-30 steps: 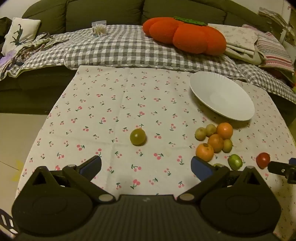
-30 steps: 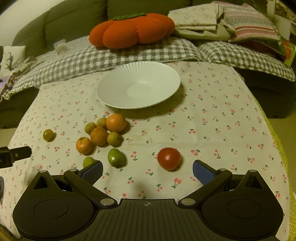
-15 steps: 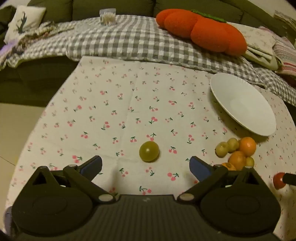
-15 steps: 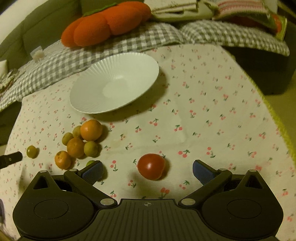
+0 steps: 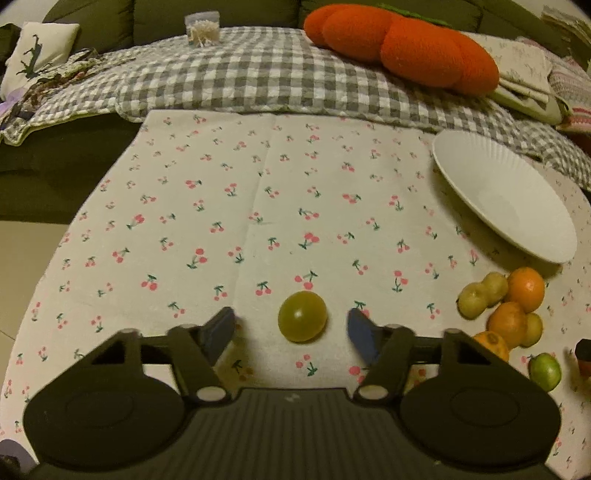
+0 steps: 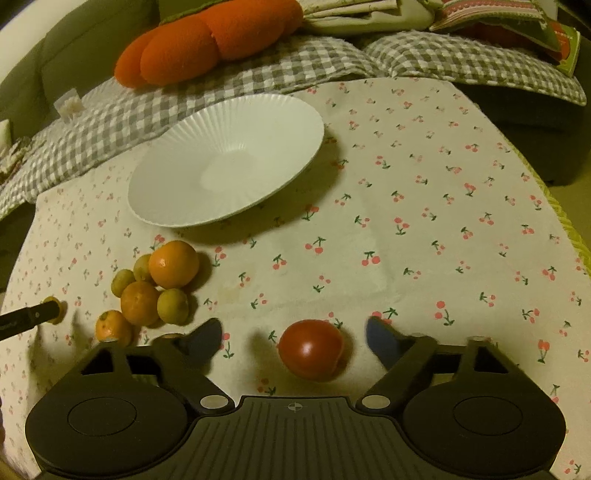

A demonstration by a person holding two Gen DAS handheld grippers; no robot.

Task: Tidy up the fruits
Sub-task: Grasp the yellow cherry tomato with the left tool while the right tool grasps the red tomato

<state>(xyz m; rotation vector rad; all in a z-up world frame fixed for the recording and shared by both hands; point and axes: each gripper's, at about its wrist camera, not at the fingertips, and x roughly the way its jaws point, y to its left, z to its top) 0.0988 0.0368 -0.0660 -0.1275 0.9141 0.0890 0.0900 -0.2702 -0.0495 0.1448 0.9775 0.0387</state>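
A small yellow-green fruit (image 5: 303, 316) lies on the cherry-print cloth between the fingers of my left gripper (image 5: 291, 328). Its jaws are closing and a gap still shows on both sides of the fruit. A red tomato (image 6: 311, 349) sits between the fingers of my right gripper (image 6: 291, 341), whose jaws are also closing without touching it. A white ribbed plate (image 6: 225, 162) (image 5: 506, 195) stands further back. A heap of oranges and small yellow fruits (image 6: 153, 286) (image 5: 504, 306) lies beside it, and a green fruit (image 5: 545, 371) lies near the heap.
An orange pumpkin-shaped cushion (image 5: 402, 44) rests on a checked blanket (image 5: 240, 81) over the sofa behind the table. Folded cloths (image 6: 369, 14) lie at the back right. The table's left edge (image 5: 74, 221) drops to the floor.
Both grippers have come down and forward over their fruits, and both sets of jaws have narrowed. The yellow-green fruit and the tomato now sit between the fingers.
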